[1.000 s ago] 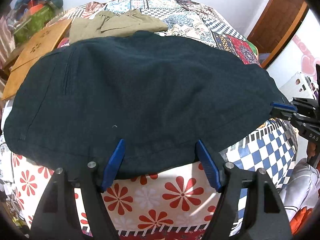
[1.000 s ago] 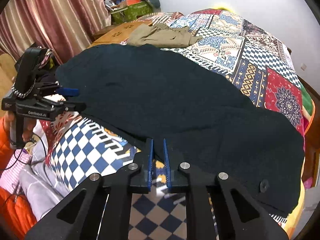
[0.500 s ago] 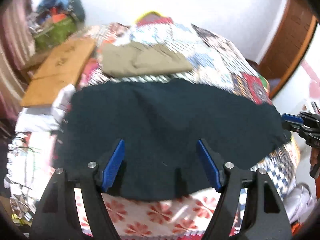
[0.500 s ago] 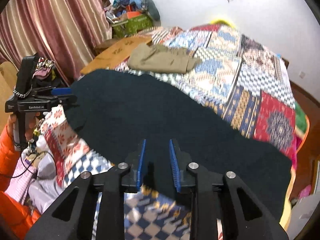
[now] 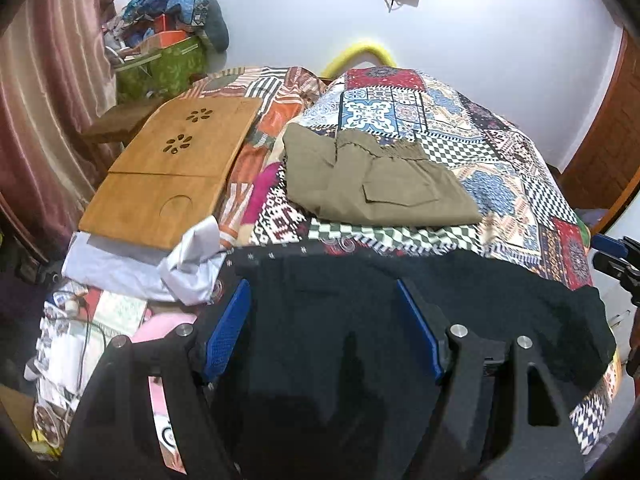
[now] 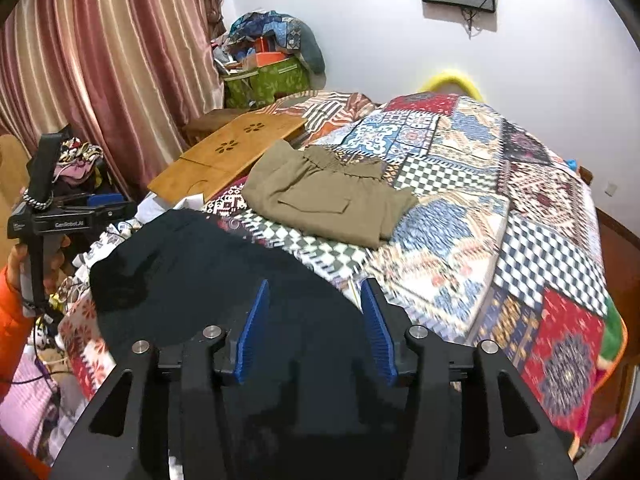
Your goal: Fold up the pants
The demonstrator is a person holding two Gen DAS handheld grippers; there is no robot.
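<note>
Dark folded pants (image 5: 460, 312) lie across the near edge of the patchwork bed; they also show in the right wrist view (image 6: 192, 276). My left gripper (image 5: 324, 296) is open and empty, raised above the pants near their left end. My right gripper (image 6: 316, 300) is open and empty above the pants' right part. The left gripper also shows in the right wrist view (image 6: 104, 210), and the right gripper's tip at the left wrist view's right edge (image 5: 612, 246). Folded khaki pants (image 5: 380, 184) lie farther back on the bed.
A wooden lap tray (image 5: 172, 176) lies at the bed's left side over pale cloth (image 5: 160, 268). A green bag with clutter (image 5: 168, 64) stands in the corner by the curtain (image 6: 100, 60). A wooden door (image 5: 612, 128) is at the right.
My right gripper has opened and let go of the pants' edge. Both grippers have risen and tilted up, so more of the bed and room shows. The pants lie still.
</note>
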